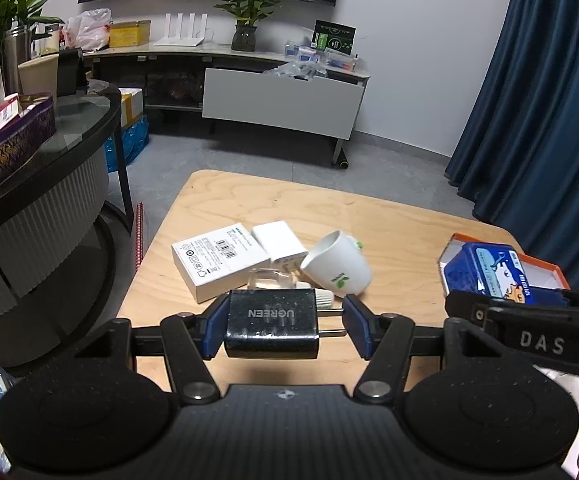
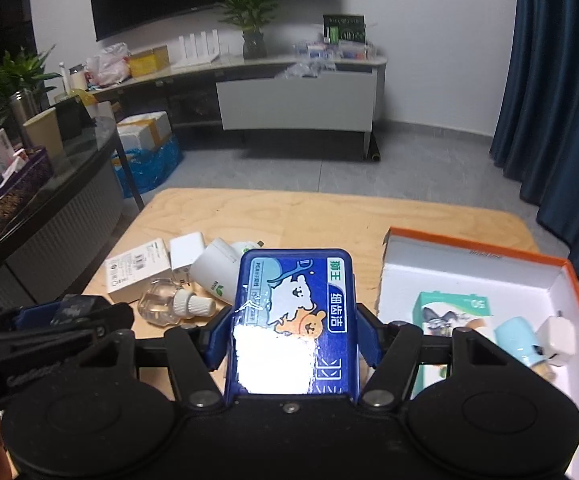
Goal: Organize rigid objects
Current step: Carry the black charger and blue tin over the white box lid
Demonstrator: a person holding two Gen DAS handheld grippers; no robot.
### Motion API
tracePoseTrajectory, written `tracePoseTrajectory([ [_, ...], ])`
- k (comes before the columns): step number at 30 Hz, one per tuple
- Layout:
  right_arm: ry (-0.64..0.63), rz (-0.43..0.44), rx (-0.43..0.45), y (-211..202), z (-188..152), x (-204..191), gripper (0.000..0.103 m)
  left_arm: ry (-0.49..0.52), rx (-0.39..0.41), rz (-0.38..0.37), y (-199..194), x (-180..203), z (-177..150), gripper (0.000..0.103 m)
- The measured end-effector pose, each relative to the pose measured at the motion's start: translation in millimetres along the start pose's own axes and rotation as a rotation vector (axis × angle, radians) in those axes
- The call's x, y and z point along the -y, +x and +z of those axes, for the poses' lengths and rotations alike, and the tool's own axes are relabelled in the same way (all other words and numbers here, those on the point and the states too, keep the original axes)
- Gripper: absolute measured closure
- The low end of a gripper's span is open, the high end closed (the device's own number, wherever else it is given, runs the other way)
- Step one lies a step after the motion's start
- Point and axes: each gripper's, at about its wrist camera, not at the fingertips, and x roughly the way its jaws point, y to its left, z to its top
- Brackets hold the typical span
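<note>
My left gripper [image 1: 285, 320] is shut on a black UGREEN charger [image 1: 271, 326], its prongs pointing right, held just above the wooden table [image 1: 249, 196]. My right gripper [image 2: 295, 334] is shut on a blue floss box with a cartoon bear [image 2: 295, 300], lifted beside the orange-rimmed open box [image 2: 569, 276]. That box holds a green-and-white carton [image 2: 453, 308], a light-blue item [image 2: 517, 336] and a white cube plug [image 2: 557, 336]. On the table lie a flat white box [image 1: 219, 260], a white charger [image 1: 279, 244], a tipped white mug [image 1: 337, 268] and a clear bottle [image 2: 161, 306].
A dark glass-topped round table [image 1: 89, 120] loaded with boxes stands close on the left. A low TV cabinet [image 1: 281, 100] lines the far wall. Blue curtains [image 1: 537, 120] hang at the right. Grey floor lies beyond the table's far edge.
</note>
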Motion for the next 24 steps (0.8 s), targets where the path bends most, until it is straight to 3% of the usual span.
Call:
tracePoseTrajectory([
  [10, -0.002, 0.002, 0.044, -33, -12, 4, 0.028, 0.026, 0.022, 0.006, -18, 10, -3, 0.042],
  [24, 0.033, 0.008, 0.034, -53, -33, 17, 0.028, 0.041, 0.009, 0.002, -31, 22, -15, 0.042],
])
